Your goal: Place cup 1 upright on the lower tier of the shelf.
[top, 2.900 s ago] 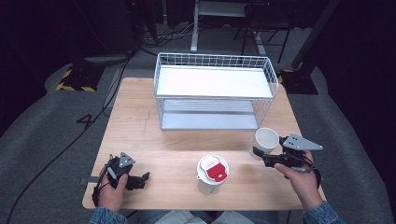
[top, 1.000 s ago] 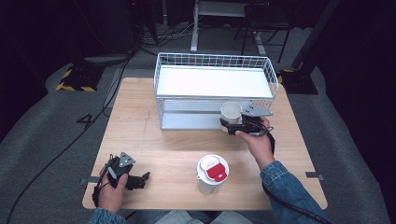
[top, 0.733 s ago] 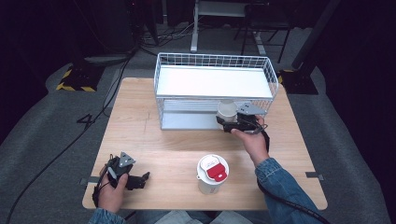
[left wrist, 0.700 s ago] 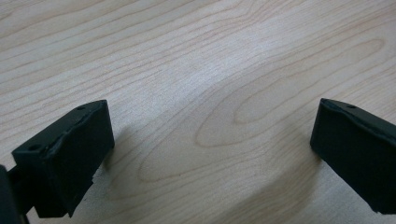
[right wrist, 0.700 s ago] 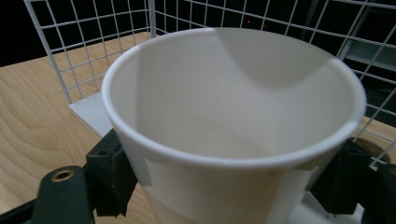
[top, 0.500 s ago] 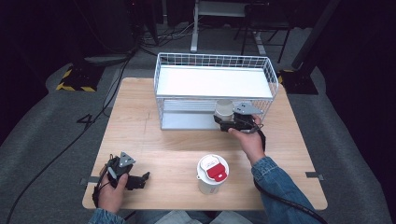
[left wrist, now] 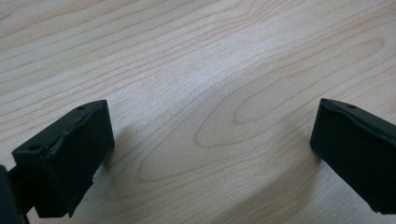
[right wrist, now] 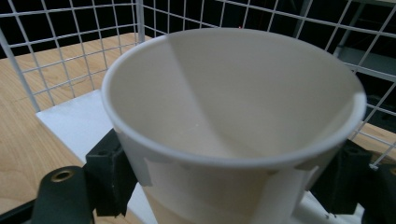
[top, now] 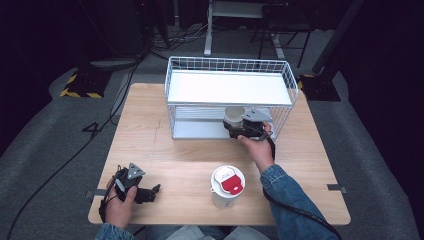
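An empty white paper cup (top: 233, 115) (right wrist: 233, 121) is clamped upright in my right gripper (top: 236, 125) (right wrist: 229, 186), whose black jaws press its sides. The cup sits at the open front of the white wire rack (top: 229, 95), level with the lower shelf (top: 200, 129) and under the top shelf. In the right gripper view the white shelf (right wrist: 74, 123) lies just beneath the cup, with wire mesh behind. My left gripper (top: 150, 192) (left wrist: 210, 154) rests on the table (top: 165, 160) near the front left corner, jaws wide apart over bare wood.
A second white cup with a red-and-white lid (top: 227, 185) stands near the front edge, between the two hands. Black cables trail from both grippers. Dark floor, stands and cables surround the table.
My right gripper carried the empty cup from the table's right side up and left to the rack, then edged it under the top shelf. The left gripper stayed still.
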